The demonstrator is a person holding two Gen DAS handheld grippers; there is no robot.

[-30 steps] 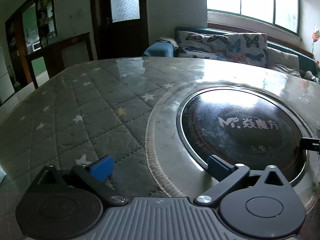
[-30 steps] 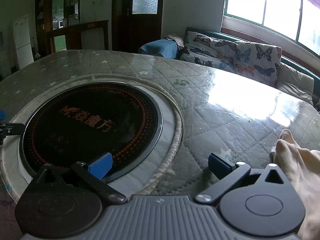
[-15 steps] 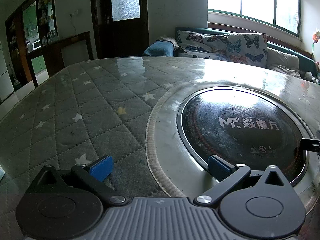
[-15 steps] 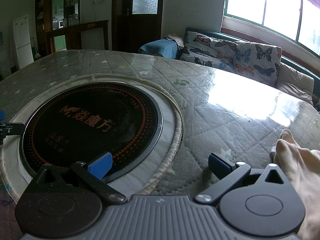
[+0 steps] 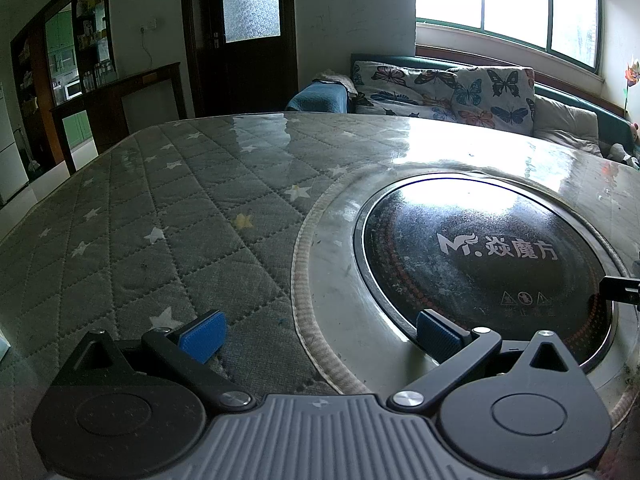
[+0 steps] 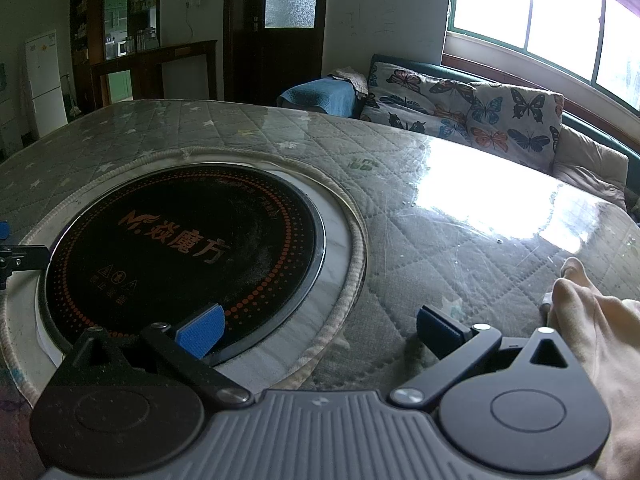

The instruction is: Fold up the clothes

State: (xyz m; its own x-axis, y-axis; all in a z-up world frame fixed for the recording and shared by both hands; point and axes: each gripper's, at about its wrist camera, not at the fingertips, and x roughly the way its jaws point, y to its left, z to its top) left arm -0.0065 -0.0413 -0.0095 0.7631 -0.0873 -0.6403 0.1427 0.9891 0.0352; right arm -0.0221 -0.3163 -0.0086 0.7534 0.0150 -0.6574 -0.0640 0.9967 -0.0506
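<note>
No garment shows in either view. My left gripper (image 5: 318, 334) is open and empty, low over the quilted star-pattern table cover (image 5: 168, 240), its right finger above the rim of the round black cooktop (image 5: 480, 256). My right gripper (image 6: 318, 330) is open and empty, its left finger over the cooktop (image 6: 180, 248) and its right finger over the quilted cover (image 6: 440, 240). A fingertip of the right gripper shows at the right edge of the left wrist view (image 5: 620, 288). A fingertip of the left gripper shows at the left edge of the right wrist view (image 6: 24, 258).
A bare hand (image 6: 592, 320) rests on the table at the right. Beyond the far table edge stand a sofa with butterfly cushions (image 5: 452, 88), a blue folded cloth (image 6: 320, 94) on its left end, a dark door (image 5: 248, 36) and a dark counter (image 5: 132, 96).
The left wrist view has tilted up slightly, showing more of the room. The right gripper and the hand have barely moved.
</note>
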